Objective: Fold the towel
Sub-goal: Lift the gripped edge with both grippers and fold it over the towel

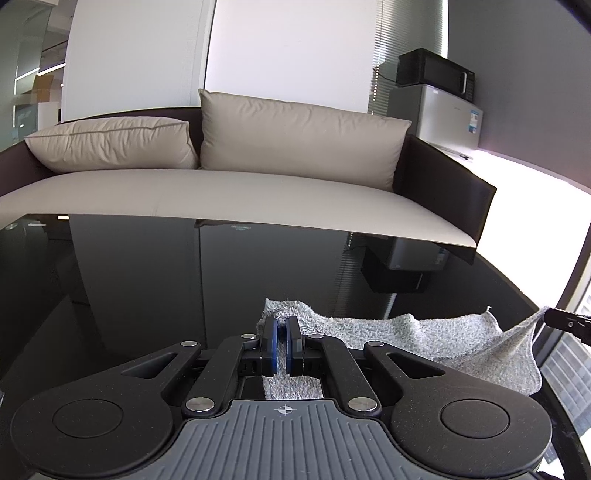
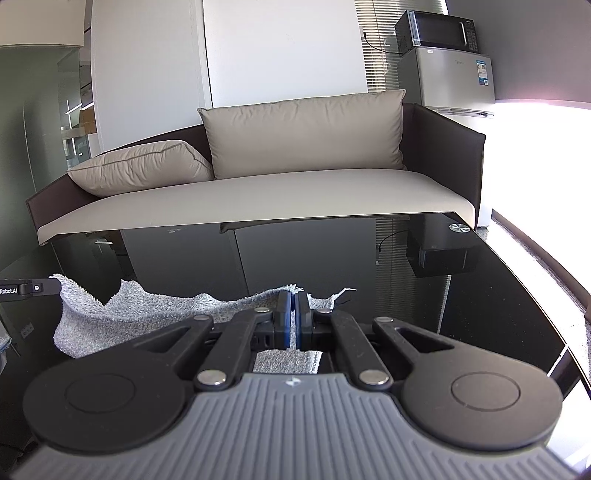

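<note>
A fluffy grey towel hangs stretched just above a glossy black table. My left gripper is shut on the towel's left corner, and the cloth runs between its blue pads. In the right wrist view my right gripper is shut on the towel's right corner. Each gripper's tip shows at the edge of the other's view: the right one at the far right, the left one at the far left. The towel sags between them.
A beige sofa with two cushions stands right behind the table's far edge. A small silver fridge with a black microwave on top stands at the back right. A bright window is on the right.
</note>
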### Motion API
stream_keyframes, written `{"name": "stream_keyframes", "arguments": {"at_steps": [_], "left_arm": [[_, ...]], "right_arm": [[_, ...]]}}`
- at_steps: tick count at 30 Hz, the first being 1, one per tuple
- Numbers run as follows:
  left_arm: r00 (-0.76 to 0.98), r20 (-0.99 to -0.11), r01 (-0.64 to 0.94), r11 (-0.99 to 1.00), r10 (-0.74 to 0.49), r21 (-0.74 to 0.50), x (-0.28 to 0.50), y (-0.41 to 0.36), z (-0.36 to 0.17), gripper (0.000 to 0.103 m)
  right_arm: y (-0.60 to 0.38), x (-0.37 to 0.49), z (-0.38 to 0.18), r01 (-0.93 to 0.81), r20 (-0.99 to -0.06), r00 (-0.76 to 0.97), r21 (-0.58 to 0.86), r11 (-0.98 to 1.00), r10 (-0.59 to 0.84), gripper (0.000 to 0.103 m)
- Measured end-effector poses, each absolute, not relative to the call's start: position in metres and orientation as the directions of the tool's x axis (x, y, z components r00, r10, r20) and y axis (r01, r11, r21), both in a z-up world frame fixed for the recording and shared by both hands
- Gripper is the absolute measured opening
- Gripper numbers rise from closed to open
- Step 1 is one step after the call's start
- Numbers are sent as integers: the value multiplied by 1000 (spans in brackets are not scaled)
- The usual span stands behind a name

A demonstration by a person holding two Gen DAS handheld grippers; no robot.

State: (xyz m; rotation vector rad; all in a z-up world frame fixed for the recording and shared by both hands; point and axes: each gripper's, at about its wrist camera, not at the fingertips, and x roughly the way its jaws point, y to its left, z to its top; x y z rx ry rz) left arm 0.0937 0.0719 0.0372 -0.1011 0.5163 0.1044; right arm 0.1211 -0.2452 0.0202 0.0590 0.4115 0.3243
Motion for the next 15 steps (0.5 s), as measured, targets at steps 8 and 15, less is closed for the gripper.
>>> {"name": "stream_keyframes", "arguments": {"at_steps": [8,15], "left_arm": [[860,-503,-133,989,81,-68,113,76,35,4],[855,-511,-138,988,84,-69,125,78,33,4]], "right_arm": [[-241,144,13,-289,-398,863,119,950,312,2],[-242,162,9,-282,-411,857,126,951,309,2]]}}
